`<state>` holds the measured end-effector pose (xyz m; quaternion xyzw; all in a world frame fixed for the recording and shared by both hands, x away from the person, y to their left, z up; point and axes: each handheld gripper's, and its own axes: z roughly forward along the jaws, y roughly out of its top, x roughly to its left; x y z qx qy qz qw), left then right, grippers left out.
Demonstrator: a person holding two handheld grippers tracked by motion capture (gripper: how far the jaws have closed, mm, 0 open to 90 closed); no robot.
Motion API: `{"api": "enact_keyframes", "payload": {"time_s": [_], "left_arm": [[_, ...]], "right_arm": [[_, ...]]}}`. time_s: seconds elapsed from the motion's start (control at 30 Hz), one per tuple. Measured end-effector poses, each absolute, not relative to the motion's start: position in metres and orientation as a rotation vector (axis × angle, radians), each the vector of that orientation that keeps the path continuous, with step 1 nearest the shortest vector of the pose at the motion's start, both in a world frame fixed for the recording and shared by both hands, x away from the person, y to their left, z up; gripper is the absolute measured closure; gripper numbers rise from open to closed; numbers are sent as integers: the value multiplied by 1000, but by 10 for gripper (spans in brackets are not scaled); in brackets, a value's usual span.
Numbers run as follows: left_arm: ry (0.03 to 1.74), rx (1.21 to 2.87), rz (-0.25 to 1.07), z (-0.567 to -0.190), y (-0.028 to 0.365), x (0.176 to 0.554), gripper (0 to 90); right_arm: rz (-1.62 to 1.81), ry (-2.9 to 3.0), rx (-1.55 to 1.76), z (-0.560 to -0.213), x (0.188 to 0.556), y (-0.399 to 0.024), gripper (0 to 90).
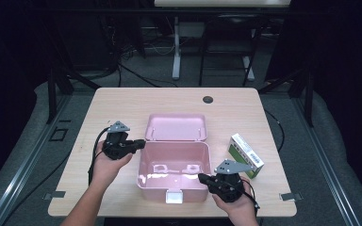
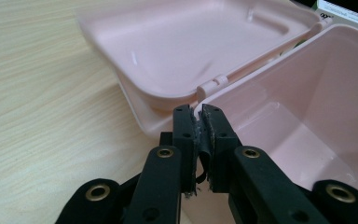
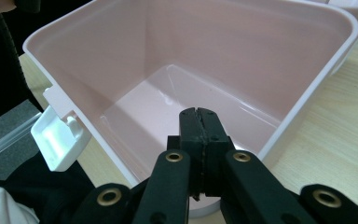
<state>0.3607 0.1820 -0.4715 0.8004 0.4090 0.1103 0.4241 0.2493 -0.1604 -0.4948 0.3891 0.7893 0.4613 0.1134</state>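
Box: a pink plastic box sits open near the middle of the table, nothing in it.
Lid: the lid lies folded back flat on the table on the far side, hinged to the box's rear edge.
Latch: a white latch hangs from the box's front wall.
Left hand-held gripper: the left hand-held gripper is at the box's left rear corner, jaws pinching the box's rim beside the hinge.
Right hand-held gripper: the right hand-held gripper is at the box's front right corner; its jaws are pressed together above the rim, over the inside.
Carton: a green and white carton lies on the table to the right of the box, just beyond the right hand-held gripper.
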Motion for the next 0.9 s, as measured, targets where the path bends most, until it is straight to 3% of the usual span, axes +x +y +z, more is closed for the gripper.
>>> {"api": "enact_keyframes", "payload": {"time_s": [0.57,0.7,0.9], "left_arm": [[1023,1993,280,-473,181,361,853],[1008,1986,280,-470,185,357,845],[1000,1958,268,-460,201,347,764]], "right_arm": [[1359,2313,1124,-495,247,-158,891],[1352,2333,1134,-491,247,-158,846],[1370,2278,1135,-473,249,-169,756]]}}
